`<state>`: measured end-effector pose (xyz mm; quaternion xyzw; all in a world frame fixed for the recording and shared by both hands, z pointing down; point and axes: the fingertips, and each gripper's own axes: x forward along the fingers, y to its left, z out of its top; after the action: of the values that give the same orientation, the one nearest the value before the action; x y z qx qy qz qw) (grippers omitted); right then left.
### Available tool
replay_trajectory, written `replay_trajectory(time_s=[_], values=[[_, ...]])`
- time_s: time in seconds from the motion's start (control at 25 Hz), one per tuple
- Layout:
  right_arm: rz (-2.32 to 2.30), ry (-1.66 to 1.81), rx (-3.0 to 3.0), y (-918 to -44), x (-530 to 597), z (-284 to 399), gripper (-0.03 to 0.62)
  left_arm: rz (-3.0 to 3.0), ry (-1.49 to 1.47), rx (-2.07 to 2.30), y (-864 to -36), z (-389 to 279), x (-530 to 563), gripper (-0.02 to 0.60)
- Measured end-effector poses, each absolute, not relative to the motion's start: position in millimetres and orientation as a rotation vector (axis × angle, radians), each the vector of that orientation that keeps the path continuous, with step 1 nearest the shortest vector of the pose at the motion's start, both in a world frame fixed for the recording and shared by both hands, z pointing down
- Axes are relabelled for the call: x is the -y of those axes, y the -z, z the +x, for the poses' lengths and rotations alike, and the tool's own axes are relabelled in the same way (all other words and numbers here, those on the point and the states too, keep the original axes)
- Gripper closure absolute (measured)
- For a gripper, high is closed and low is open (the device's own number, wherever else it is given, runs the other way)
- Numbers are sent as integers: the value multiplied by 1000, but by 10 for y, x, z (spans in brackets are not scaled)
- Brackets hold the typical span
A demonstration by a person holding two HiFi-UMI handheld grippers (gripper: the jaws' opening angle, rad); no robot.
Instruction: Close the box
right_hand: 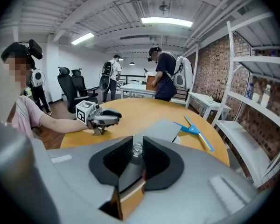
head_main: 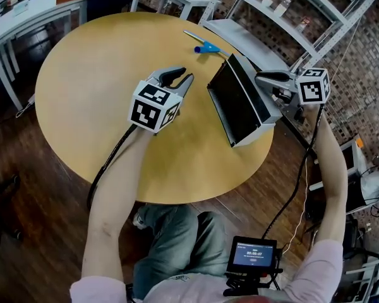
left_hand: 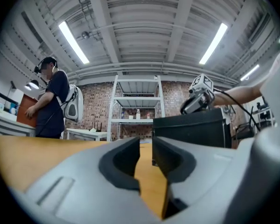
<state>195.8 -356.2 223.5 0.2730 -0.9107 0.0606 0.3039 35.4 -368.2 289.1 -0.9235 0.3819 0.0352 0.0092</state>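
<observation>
The box (head_main: 240,103) sits near the right edge of the round wooden bench (head_main: 95,87), and its dark inner face is turned toward the left tool (head_main: 182,79). That tool rests on the bench just left of the box, apart from it. Its jaws are almost together with only a thin slit between them, and nothing is in the slit. The right tool (head_main: 260,79) reaches in from the right at the box's upper edge. In the right gripper view its jaws are drawn in on a small clear knob (right_hand: 137,149) above a grey panel (right_hand: 165,130) of the box. A blue object (head_main: 205,46) lies on the bench beyond the box
</observation>
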Motion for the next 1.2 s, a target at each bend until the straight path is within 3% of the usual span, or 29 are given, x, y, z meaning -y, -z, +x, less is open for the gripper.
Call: replay_trajectory(time_s=[0.4,0.84,1.2], values=[[791,-23,2455,-1351,3556,1962,525,-2897,-68,-1175,-2896,396,3701,494],[810,12,2427,-1331,3542,1955,525,-2900,-58,-1194,-2936,348,3718,500],[722,-34,2286,-2581,3522,1916,525,-2896,-21,-1193,-2991,386,3721,505]])
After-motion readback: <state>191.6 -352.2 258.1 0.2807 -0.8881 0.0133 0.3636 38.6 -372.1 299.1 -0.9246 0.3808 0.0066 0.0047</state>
